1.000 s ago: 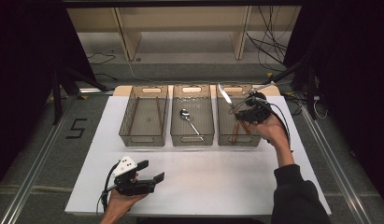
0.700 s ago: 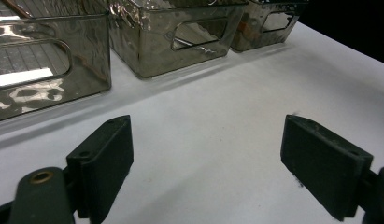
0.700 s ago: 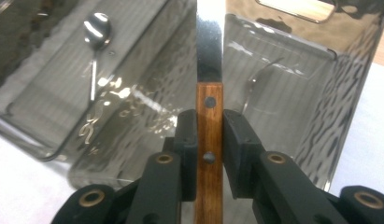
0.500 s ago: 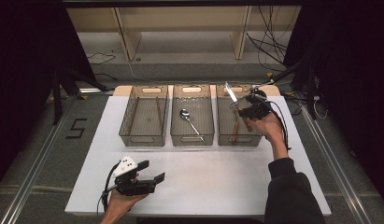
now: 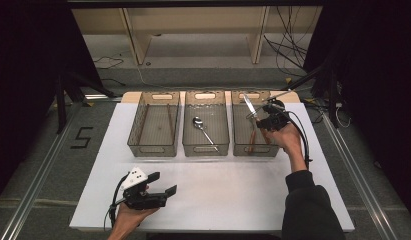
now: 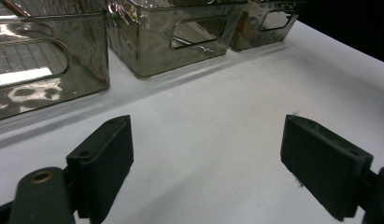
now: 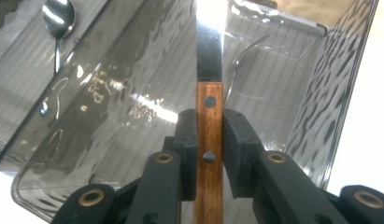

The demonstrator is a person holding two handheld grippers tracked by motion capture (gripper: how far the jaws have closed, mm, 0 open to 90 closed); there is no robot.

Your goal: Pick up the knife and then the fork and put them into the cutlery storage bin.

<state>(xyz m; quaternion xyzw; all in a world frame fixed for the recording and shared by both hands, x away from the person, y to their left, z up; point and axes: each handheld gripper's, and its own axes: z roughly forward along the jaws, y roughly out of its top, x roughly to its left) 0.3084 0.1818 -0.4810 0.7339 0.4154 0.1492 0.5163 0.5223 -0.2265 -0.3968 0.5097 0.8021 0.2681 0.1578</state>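
Note:
My right gripper is shut on the wooden handle of a knife, whose steel blade points away over the right-hand bin. A brown-handled utensil lies in that bin. In the middle bin rests a spoon. The left bin has thin sticks in it. Near the table's front edge, my left gripper lies open on the white tabletop with nothing between its jaws.
The three smoky see-through bins stand side by side at the back of the white tabletop. Behind the table stands a wooden shelf frame with cables on the floor. A "5" mark is on the floor at left.
My right gripper has carried the knife a little lower and toward the back of the right bin, and the blade now points more upright. The left gripper has stayed put.

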